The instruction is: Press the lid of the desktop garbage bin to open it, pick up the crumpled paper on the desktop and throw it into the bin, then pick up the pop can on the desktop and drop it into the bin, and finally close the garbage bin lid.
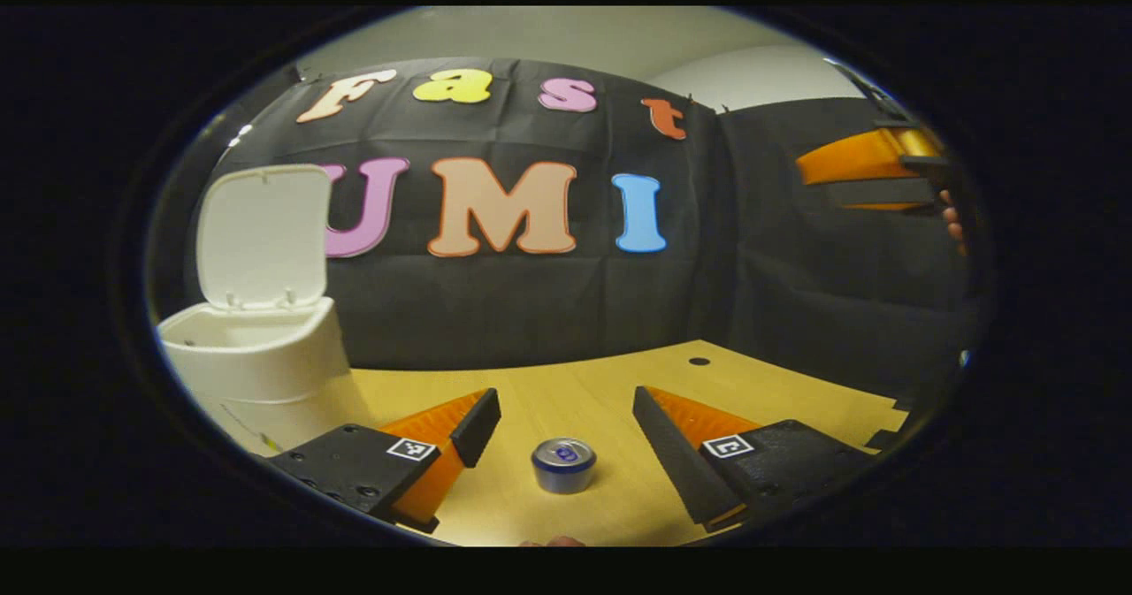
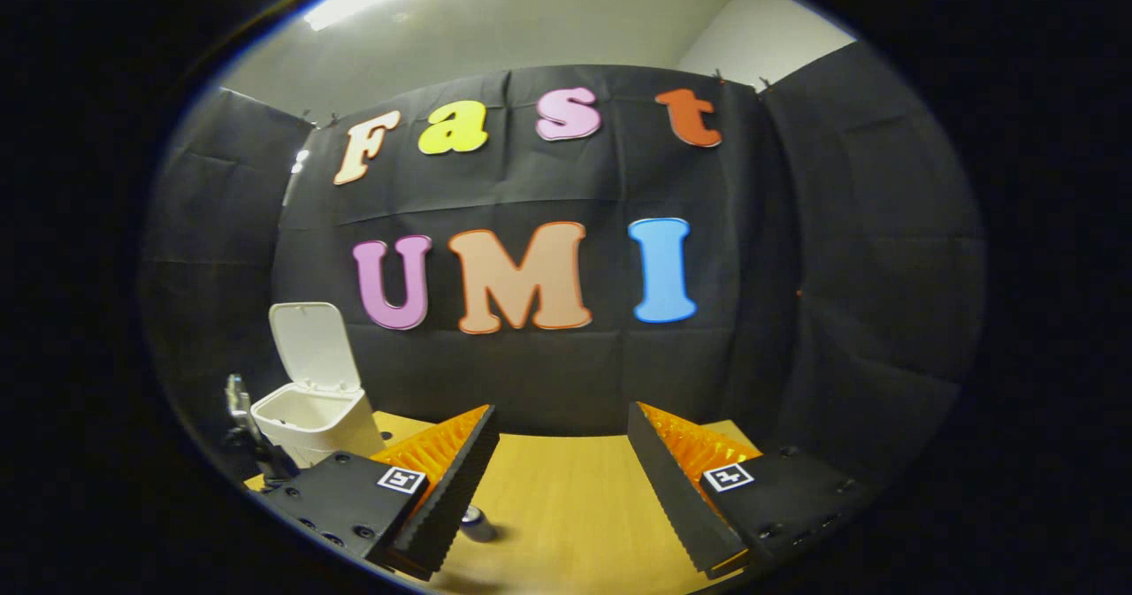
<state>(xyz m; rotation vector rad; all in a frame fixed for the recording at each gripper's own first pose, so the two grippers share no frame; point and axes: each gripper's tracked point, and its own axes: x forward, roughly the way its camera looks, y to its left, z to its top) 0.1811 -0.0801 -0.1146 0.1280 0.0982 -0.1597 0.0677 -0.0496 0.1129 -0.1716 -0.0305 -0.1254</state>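
Note:
The white desktop bin [image 1: 265, 365] stands at the left of the wooden table [image 1: 575, 392] with its lid [image 1: 263, 237] flipped up. A pop can [image 1: 563, 464] stands upright on the table. In the left gripper view it sits between the fingers of my left gripper [image 1: 564, 408], which is open and touches it on neither side. My right gripper [image 2: 562, 420] is open and holds nothing. It is raised, and in the left gripper view it appears high at the right [image 1: 871, 166]. In the right gripper view, the can [image 2: 478, 523] peeks out from behind one finger, and the bin [image 2: 314, 423] is farther left.
Black cloth walls close the booth behind and to the right of the table. A small round hole [image 1: 699, 361] marks the tabletop near the back. The table's right edge [image 1: 884, 409] lies past my left gripper's right finger. A hand [image 1: 952, 219] holds the right gripper.

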